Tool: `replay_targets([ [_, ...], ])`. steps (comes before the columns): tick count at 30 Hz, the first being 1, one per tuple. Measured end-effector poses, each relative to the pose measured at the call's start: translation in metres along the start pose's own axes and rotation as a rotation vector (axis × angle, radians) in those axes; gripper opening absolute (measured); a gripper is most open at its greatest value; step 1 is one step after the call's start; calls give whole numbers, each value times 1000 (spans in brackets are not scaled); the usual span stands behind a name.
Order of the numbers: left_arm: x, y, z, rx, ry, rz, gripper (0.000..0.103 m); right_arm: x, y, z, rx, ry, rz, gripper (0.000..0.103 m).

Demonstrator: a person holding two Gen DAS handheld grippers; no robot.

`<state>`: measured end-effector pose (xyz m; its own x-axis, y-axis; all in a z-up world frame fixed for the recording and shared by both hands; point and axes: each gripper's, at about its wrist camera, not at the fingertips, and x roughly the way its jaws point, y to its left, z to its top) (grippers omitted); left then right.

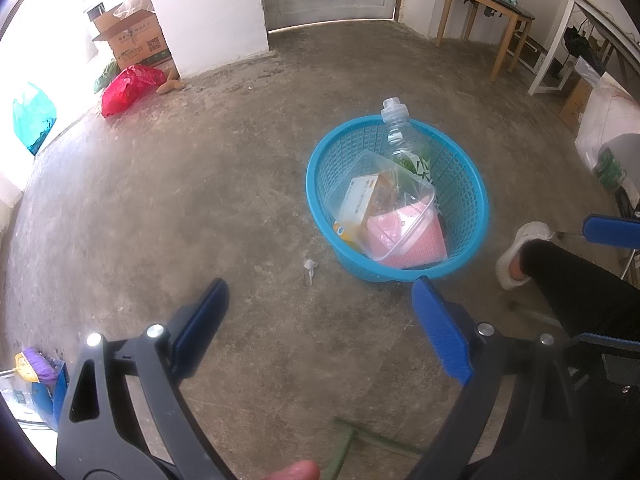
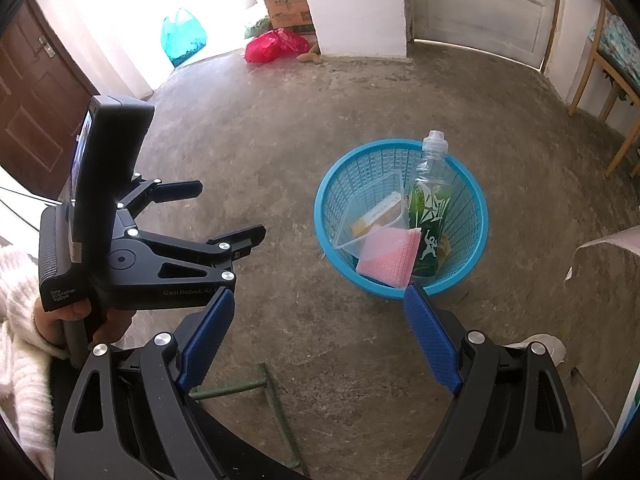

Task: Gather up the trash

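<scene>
Bare concrete floor (image 1: pixel 200 184) carries a small white scrap (image 1: pixel 309 267), the only loose trash near, lying just left of the blue basket (image 1: pixel 320 184) with its long axis running toward the camera. It sits ahead of the left gripper (image 1: pixel 320 312), nearer its left finger. The right gripper (image 2: pixel 320 332) is farther. Both grippers' fingers are spread and empty. Nothing blocks the scrap. The basket holds a bottle (image 1: pixel 394 128), tub (image 1: pixel 404 200) and pink cloth (image 1: pixel 416 244).

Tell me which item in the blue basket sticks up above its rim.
The clear plastic bottle with the green label: its neck and cap rise past the blue basket's far rim. The clear tub, box and pink cloth stay below it.
</scene>
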<state>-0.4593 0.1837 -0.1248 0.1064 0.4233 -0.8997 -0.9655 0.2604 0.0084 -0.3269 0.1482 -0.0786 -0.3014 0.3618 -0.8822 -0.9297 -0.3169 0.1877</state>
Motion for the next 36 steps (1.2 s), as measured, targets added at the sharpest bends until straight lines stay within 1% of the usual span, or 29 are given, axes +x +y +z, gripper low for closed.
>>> replay_targets([
  [25, -1, -1, 1, 2, -3, 3, 89, -9, -9, -4, 57, -45, 0, 87],
  [36, -2, 0, 3, 4, -3, 4, 89, -9, -8, -4, 56, -44, -3, 87],
])
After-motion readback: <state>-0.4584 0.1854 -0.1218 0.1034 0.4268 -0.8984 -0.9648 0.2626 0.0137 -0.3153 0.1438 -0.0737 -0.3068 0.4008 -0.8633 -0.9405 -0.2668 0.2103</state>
